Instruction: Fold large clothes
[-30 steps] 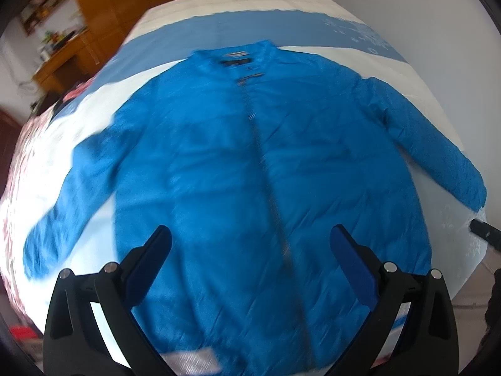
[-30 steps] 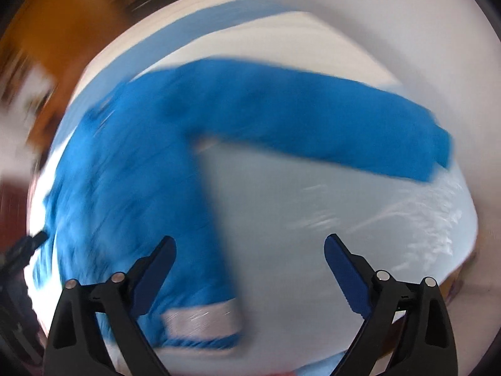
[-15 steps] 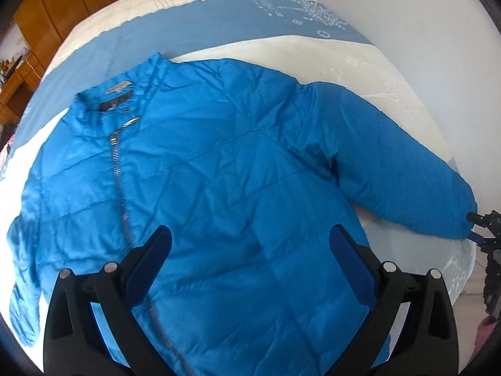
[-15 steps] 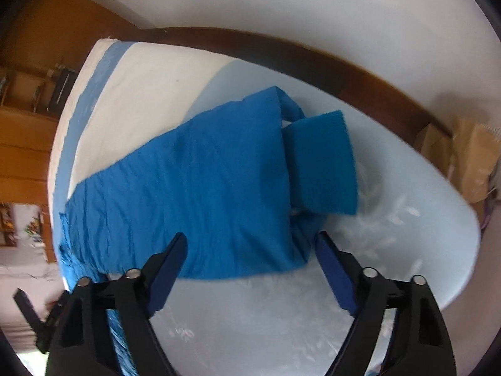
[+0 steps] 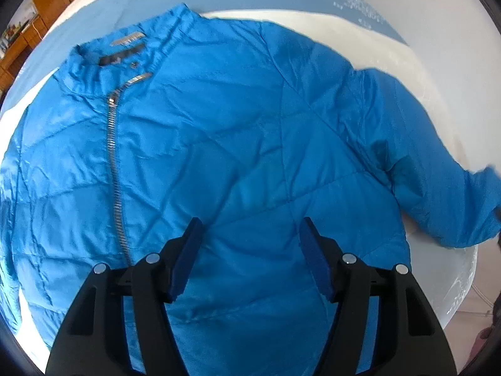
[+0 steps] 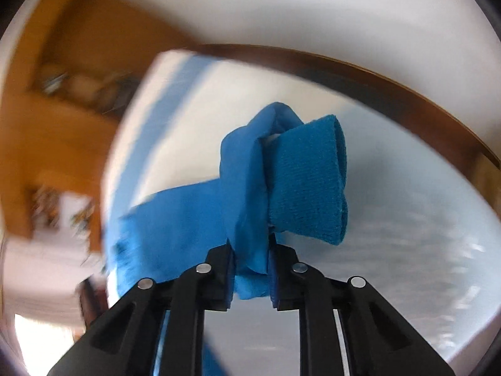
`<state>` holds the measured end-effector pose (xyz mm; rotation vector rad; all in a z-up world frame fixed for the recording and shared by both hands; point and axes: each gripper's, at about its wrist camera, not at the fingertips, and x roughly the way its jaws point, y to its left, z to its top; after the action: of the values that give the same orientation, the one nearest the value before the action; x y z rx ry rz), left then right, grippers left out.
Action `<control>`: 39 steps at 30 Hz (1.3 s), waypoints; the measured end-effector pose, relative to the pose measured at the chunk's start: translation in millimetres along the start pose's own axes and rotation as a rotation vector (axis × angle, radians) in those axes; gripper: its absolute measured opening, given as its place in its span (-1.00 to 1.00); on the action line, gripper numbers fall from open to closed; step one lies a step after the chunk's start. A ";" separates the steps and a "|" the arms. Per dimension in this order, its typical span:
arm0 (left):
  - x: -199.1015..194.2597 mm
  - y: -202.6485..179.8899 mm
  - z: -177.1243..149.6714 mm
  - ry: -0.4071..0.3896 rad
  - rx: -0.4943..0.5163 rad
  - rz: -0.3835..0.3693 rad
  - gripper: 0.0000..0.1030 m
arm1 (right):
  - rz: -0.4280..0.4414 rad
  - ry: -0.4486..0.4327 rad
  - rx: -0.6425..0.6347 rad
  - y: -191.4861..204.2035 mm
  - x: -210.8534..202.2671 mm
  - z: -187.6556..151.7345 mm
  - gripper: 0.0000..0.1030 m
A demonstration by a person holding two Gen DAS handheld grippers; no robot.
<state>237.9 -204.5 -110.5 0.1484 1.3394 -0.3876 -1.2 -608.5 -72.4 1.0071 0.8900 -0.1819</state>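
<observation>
1. A blue jacket (image 5: 244,144) lies spread front-up on a bed (image 5: 438,72) covered in a white and blue sheet, with its collar (image 5: 125,50) toward the far side and its hem toward the camera.
2. The zipper (image 5: 114,169) runs down the left part of the left wrist view and is done up (its silver pull lies flat just below the collar).
3. The left gripper (image 5: 249,250) hangs over the lower front of the jacket with its two blue-padded fingers (image 5: 184,260) spread apart; nothing sits between them.
4. From the left wrist view it is not possible to tell whether the finger tips touch the fabric or stay just above it.
5. One sleeve (image 5: 438,181) stretches out to the right edge of the bed, where its end is lifted and blurred.
6. The right gripper (image 6: 250,269) is clamped on that sleeve end: a bunched fold of smooth blue fabric (image 6: 247,219) is pinched between its fingers.
7. The knitted cuff (image 6: 310,181) sticks out just beyond the pinch, to the right, raised clear of the sheet.
8. In the right wrist view a dark wooden bed frame (image 6: 375,78) curves along a white wall, and orange-brown wooden furniture (image 6: 62,100) stands blurred at the left.
</observation>
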 end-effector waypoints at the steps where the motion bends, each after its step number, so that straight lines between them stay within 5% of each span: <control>1: -3.2 2.8 -0.4 -0.008 0.000 0.002 0.24 | 0.018 0.003 -0.044 16.8 2.6 -0.9 -0.67; 8: -24.3 44.9 -4.2 -0.040 -0.056 -0.008 0.24 | 0.041 0.098 -0.386 155.8 67.4 -25.2 -0.68; 15: -55.6 89.1 -19.0 -0.094 -0.131 -0.044 0.37 | 0.018 0.223 -0.589 244.0 142.7 -66.1 -0.68; 20: -52.1 108.9 -18.9 -0.098 -0.187 -0.038 0.39 | 0.010 0.320 -0.661 259.0 184.5 -97.2 -0.65; 22: -51.9 116.9 -21.4 -0.096 -0.210 -0.047 0.40 | 0.029 0.367 -0.680 265.2 201.4 -106.2 -0.49; 26: -52.2 125.8 -25.8 -0.097 -0.248 -0.104 0.44 | 0.180 0.464 -0.683 268.2 195.7 -124.3 -0.24; 30: -47.6 121.8 -26.2 -0.092 -0.249 -0.157 0.54 | 0.150 0.418 -0.711 260.5 170.2 -124.3 -0.24; 39: -2.6 100.6 -3.2 -0.013 -0.294 -0.186 0.56 | -0.044 0.271 -0.535 180.1 117.0 -77.7 -0.21</control>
<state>270.4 -109.7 -120.3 -0.2247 1.3861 -0.3423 123.4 -417.7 -56.0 0.5176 1.1318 0.1567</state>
